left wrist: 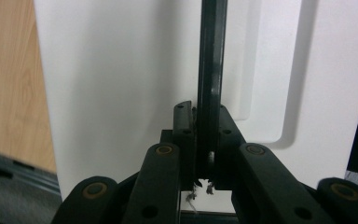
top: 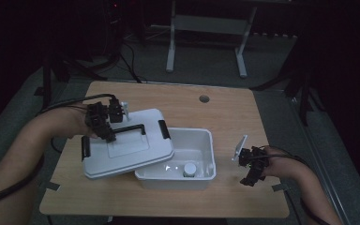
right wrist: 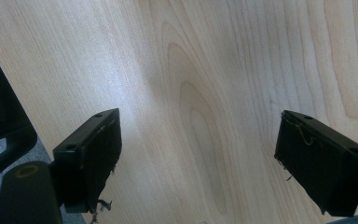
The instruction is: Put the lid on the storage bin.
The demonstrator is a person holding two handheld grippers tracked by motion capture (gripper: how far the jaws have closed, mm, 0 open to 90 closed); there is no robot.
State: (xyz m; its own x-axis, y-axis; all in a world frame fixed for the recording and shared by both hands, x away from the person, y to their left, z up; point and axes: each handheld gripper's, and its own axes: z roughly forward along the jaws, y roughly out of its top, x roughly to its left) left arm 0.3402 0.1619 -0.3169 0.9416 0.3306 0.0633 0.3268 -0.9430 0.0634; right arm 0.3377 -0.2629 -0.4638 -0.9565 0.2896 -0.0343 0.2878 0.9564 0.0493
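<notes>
- I have the left gripper clamped on the black carry handle of the white lid; in the left gripper view its fingers pinch the handle bar from both sides, with no gap showing.
- The handle is the sensible place to hold: it is the one narrow part of a wide, flat lid, so closed fingers can carry the whole piece by it.
- The lid sits left of the white storage box, tilted, with its right edge overlapping the box's left rim. I judge it to be mid-carry, neither seated on the box nor laid flat on the worktop.
- Black latches on the lid's ends hang free, which fits a lid that is off its box.
- The box stands open near the middle of the worktop, and a small white-capped jar stands inside against its near wall.
- My right gripper waits well to the right of the box, low over bare wood; in the right gripper view its fingers stand wide apart with nothing between them.
- Keeping that hand out there leaves the box opening unobstructed.
</notes>
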